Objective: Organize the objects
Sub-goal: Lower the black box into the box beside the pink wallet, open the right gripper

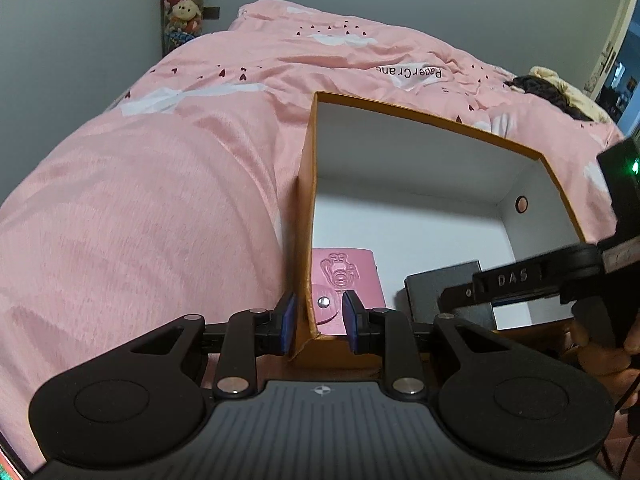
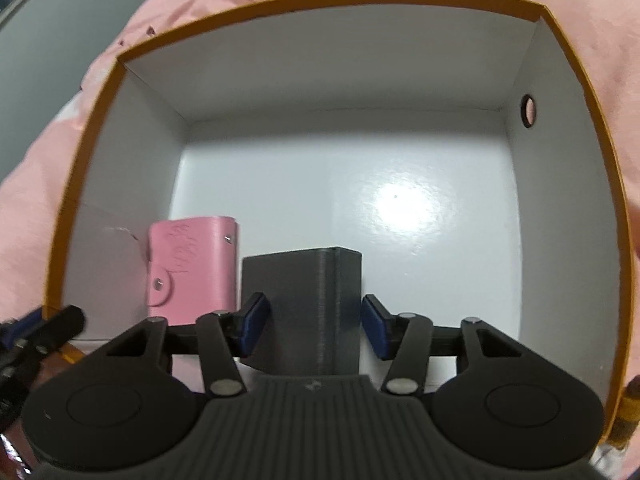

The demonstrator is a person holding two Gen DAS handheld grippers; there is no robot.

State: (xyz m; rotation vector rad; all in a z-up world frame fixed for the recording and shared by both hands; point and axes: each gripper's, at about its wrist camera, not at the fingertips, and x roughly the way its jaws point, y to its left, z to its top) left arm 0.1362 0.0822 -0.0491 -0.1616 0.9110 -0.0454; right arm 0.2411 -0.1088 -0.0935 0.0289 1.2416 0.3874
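Straddling grey block, right claw

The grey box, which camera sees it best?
The right wrist view. There the grey box sits whole in the middle, between the open right tongs, beside the pink wallet. The left wrist view shows only part of it, behind the right tongs.

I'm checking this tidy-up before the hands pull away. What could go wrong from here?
1. The dark grey block stands upright between the open right gripper; backing out carelessly could tip it onto the pink card holder.
2. The left gripper straddles the orange box's wall; lifting may drag the box.
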